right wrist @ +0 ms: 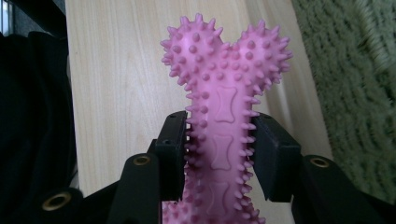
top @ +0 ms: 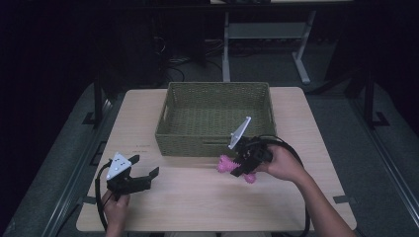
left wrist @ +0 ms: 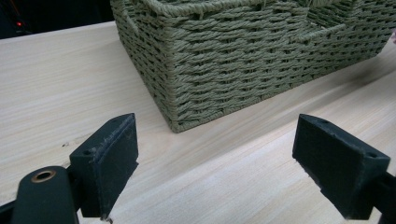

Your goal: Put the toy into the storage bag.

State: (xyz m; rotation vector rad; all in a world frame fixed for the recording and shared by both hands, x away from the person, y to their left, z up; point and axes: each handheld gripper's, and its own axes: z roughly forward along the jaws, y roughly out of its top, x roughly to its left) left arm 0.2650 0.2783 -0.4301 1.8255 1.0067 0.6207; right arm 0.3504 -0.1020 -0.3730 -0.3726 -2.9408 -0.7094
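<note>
My jaws differ from hand to hand. The right gripper [top: 243,165] has its two black jaws closed on the shaft of a pink spiked bone toy [right wrist: 223,116], one pad on each side, the knobbed end sticking out past the tips. The left gripper [top: 146,173] stands wide apart with nothing between its pads [left wrist: 111,161] but bare wood.

The largest thing before me is the light wooden table [top: 197,202], its grain running across in the left gripper view. On its far half sits a green woven basket [top: 216,94], rectangular, with a slot handle cut into the near wall; its inside shows woven floor. In the left gripper view the near corner of the basket [left wrist: 224,70] stands just beyond my open jaws, apart from them.

My right hand [top: 282,163] holds its gripper just in front of the basket's near wall, towards its right end, with the grey three-cornered plate [top: 240,132] tilted up over the rim. The toy [top: 228,165] is at the table surface there, close to the basket; I cannot tell whether it touches the wood. My left hand [top: 116,207] is at the near left of the table, well apart from the toy.

The toy's shaft carries small raised bone shapes; I read no writing or brand anywhere.
</note>
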